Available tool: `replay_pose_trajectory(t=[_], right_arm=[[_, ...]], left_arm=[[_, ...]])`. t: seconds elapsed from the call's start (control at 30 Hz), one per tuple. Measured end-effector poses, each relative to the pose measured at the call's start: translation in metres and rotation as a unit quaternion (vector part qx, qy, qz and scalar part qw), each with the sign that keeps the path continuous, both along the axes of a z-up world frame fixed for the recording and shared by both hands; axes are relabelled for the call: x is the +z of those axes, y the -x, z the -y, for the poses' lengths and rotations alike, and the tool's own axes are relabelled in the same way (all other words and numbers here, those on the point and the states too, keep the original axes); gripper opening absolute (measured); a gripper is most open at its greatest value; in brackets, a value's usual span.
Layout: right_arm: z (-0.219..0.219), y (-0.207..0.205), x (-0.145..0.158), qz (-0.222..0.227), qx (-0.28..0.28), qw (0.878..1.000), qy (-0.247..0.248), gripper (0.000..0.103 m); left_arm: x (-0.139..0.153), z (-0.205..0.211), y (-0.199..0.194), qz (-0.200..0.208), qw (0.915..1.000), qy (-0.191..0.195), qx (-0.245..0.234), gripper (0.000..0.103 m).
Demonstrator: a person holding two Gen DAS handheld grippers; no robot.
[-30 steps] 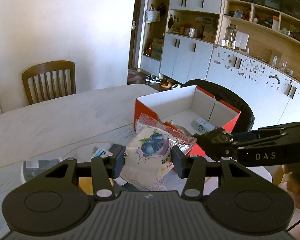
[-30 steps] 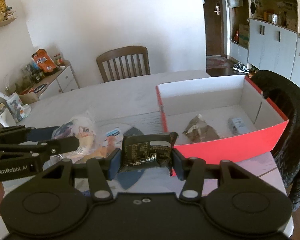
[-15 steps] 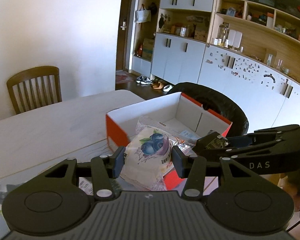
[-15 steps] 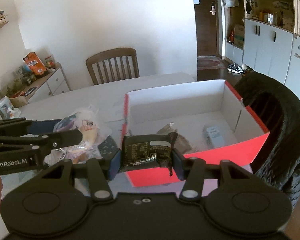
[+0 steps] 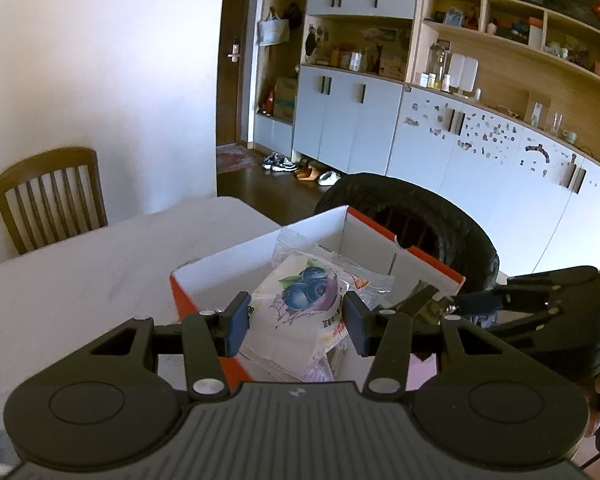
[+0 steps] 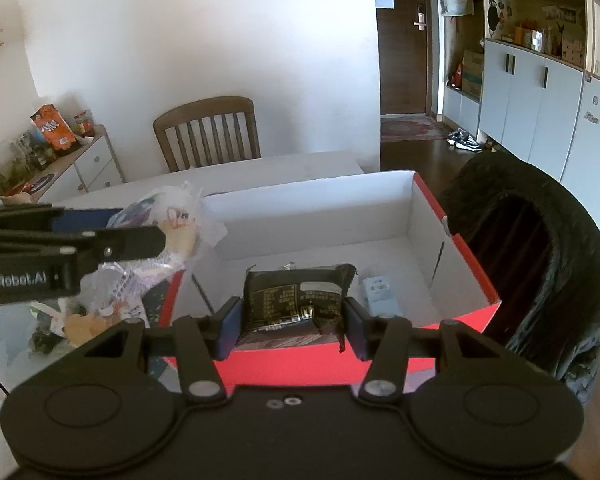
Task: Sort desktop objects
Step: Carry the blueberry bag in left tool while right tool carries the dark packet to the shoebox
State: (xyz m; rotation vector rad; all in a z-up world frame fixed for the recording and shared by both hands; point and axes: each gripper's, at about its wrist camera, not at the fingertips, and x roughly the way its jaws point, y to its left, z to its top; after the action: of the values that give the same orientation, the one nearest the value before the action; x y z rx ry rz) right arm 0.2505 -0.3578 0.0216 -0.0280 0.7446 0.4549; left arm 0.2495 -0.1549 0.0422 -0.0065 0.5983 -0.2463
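left gripper [image 5: 296, 322] + blueberry packet [image 5: 300, 304]: moved over red box [image 6: 476, 304] | right gripper [image 6: 292, 322] + black packet [image 6: 296, 300]: moved over red box

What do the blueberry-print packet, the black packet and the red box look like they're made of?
Blueberry-print packet: thin glossy plastic film, by its crinkles, shine and clear serrated seal. Black rectangular packet: likely foil-type plastic wrap; creased, with a torn edge. Red open box: apparently matte cardboard, with flat folded walls, white inside.

Two wrist views, close above one shared red box [image 5: 204, 308].

Box floor [image 6: 400, 264] partly hidden, perhaps by dark packet [image 6: 296, 300].
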Motion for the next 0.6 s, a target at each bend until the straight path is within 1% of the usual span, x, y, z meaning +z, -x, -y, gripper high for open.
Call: replay_pose_trajectory(t=[0.13,0.33,0.47,0.6], right_arm=[[0.003,-0.012,-0.003,-0.002,0.006,1.0,0.007,0.053],[0.007,-0.032,-0.011,-0.014,0.008,1.0,0.014,0.053],[0.006,-0.046,-0.019,-0.025,0.007,0.999,0.02,0.053],[0.005,-0.059,-0.027,-0.036,0.01,0.999,0.028,0.052]], left_arm=[[0.001,0.01,-0.018,-0.002,0.9999,-0.01,-0.01,0.049],[-0.005,0.021,-0.05,-0.017,0.9993,-0.021,-0.027,0.049],[-0.017,0.023,-0.076,-0.041,0.9985,-0.02,-0.029,0.049],[-0.03,0.026,-0.1,-0.064,0.9969,-0.034,-0.03,0.049]])
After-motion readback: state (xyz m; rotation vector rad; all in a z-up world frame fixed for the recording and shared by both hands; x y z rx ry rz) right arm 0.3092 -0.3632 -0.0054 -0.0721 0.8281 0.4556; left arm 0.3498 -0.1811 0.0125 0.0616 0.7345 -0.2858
